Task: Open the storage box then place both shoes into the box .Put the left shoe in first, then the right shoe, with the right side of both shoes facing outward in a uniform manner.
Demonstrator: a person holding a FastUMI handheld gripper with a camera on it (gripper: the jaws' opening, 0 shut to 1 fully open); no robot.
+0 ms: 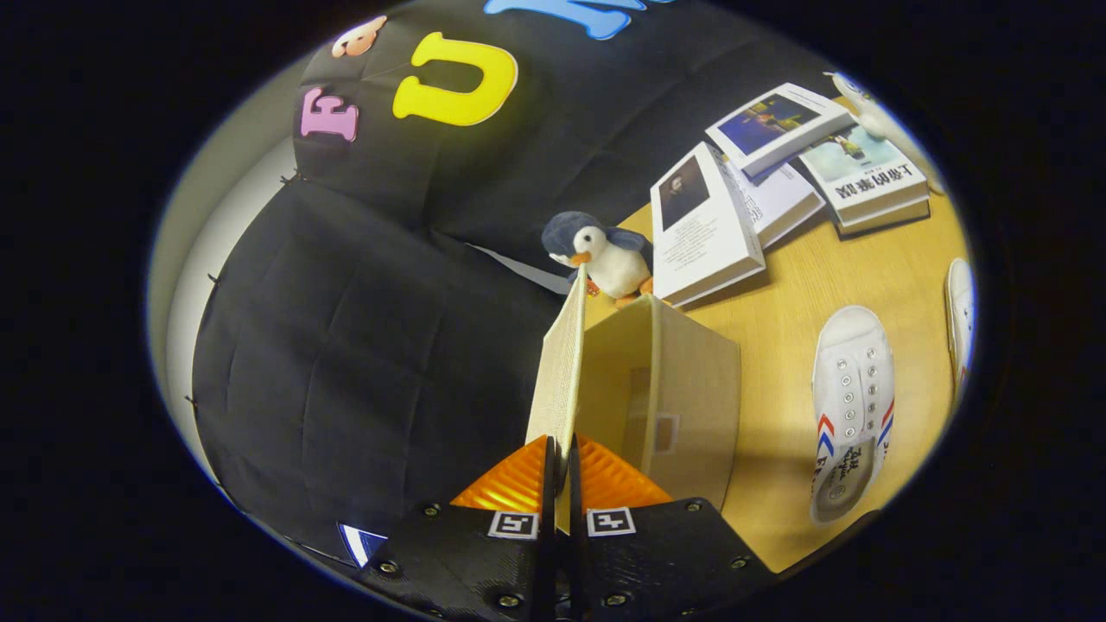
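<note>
My gripper is shut on the lid of the beige fabric storage box, pinching the lid's edge between both fingers. The lid stands raised and edge-on, running away from the fingers, and the box's open inside shows just right of it. On the wooden table right of the box lies a white canvas shoe with red and blue stripes, sole down. A second white shoe lies farther right, only partly seen.
A plush penguin sits just beyond the lid's far end. Several books lie spread on the table behind the box and shoes. Black cloth walls stand to the left and behind.
</note>
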